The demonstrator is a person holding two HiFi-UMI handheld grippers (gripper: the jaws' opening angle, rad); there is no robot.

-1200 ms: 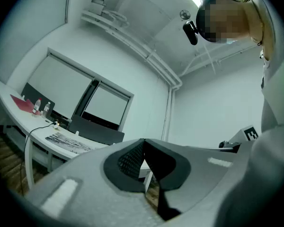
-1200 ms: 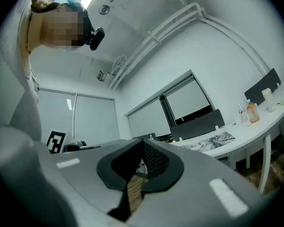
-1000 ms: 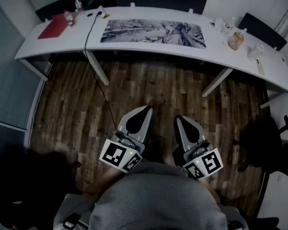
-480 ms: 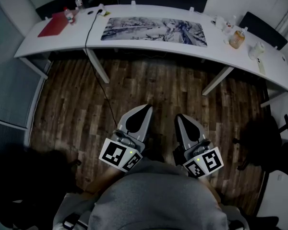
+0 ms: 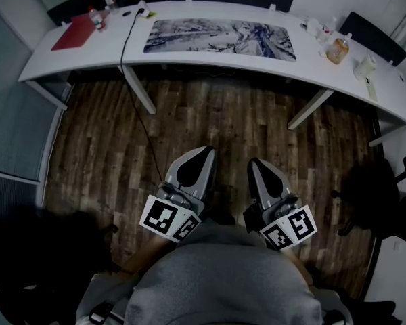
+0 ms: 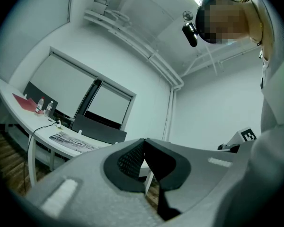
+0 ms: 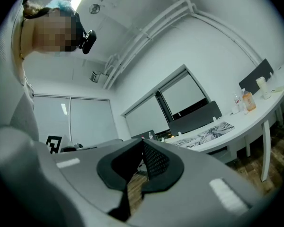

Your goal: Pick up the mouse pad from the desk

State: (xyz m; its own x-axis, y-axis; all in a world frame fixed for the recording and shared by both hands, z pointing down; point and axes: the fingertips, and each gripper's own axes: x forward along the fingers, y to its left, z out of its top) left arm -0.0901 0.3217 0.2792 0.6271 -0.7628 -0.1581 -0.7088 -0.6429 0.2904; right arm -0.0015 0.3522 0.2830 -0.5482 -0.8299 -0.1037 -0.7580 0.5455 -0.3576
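Observation:
A long mouse pad (image 5: 220, 37) with a grey and blue snowy print lies flat on the white curved desk (image 5: 189, 59) at the far side of the room. It also shows in the left gripper view as a mouse pad (image 6: 68, 140) and in the right gripper view as a mouse pad (image 7: 206, 134). My left gripper (image 5: 204, 153) and right gripper (image 5: 255, 162) are held close to my body, over the wooden floor, far short of the desk. Both are shut with nothing between their jaws.
A red folder (image 5: 73, 34) and small bottles (image 5: 98, 19) sit at the desk's left end. A black cable (image 5: 125, 59) runs off the desk to the floor. An orange-lidded jar (image 5: 337, 49) and white items are at the right end. Dark chairs (image 5: 372, 36) stand behind the desk.
The desk and the mouse pad have slid slightly up and right in the head view. Both grippers stay shut in nearly the same place.

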